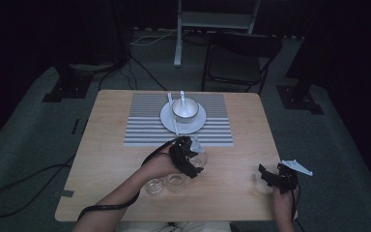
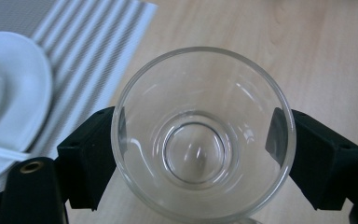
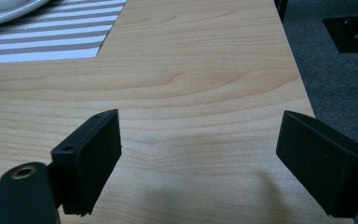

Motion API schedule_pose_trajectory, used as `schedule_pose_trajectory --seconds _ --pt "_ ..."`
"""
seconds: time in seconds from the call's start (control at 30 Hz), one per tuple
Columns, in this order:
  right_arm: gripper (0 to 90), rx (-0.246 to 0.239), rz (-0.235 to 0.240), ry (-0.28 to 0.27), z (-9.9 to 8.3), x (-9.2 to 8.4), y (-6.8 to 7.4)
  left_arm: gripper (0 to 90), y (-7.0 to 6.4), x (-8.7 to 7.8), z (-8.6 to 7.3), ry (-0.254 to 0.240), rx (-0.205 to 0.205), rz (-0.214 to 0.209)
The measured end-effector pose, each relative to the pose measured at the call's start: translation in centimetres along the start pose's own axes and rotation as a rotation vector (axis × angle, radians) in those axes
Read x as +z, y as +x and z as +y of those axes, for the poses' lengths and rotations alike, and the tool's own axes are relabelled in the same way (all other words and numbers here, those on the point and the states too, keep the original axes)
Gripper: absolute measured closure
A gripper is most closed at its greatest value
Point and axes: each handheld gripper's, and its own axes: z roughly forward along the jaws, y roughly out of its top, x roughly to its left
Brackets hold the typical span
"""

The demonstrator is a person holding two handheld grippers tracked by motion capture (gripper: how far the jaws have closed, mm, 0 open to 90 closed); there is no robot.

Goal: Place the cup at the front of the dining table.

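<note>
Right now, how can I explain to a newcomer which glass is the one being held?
Start at the wooden table and find the striped placemat under the white plate. Just off its near edge, toward the person, the left tool is shut on a small clear glass. The two other glasses stand free on the wood, nearer the person, with nothing gripping them.

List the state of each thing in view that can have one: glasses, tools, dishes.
held glass: empty, upright, clamped between the left tool's pads.
left tool: shut on the held glass.
right tool: open, nothing between its pads, above bare table.
two other glasses: empty, upright on the table near the person.
bowl: upright on the white plate, spoon inside.
striped mat: flat under the plate.
</note>
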Motion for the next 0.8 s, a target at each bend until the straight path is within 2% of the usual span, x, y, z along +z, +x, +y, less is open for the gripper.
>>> schedule_pose_trajectory --seconds 0.07,0.13,0.17,0.23,0.27,0.43,0.6,0.8 --pt "13.4 0.001 0.001 -0.001 0.0 0.0 0.0 18.4 0.4 -0.4 -0.1 -0.012 -0.024 0.048" --pt "13.4 0.002 0.001 -0.002 0.0 0.0 0.0 18.5 1.1 -0.9 -0.2 -0.025 -0.054 0.079" --pt "13.4 0.002 0.001 -0.002 0.0 0.0 0.0 18.5 1.1 -0.9 -0.2 -0.025 -0.054 0.079" --pt "13.4 0.0 0.0 -0.001 0.0 0.0 0.0 18.4 1.9 -1.6 -0.6 -0.038 -0.086 0.093" --pt "13.4 -0.001 -0.001 -0.001 0.0 0.0 0.0 18.4 2.2 -1.8 -0.7 -0.029 -0.092 0.089" --pt "13.4 -0.002 -0.003 0.001 0.0 0.0 0.0 18.5 3.4 -2.7 -1.8 -0.023 -0.123 0.123" --pt "13.5 -0.003 -0.005 0.004 0.0 0.0 0.0 18.4 4.9 -3.7 -3.3 -0.017 -0.173 0.152" --pt "13.4 -0.004 -0.008 0.004 0.0 0.1 0.0 18.5 6.4 -4.9 -5.0 -0.01 -0.215 0.229"
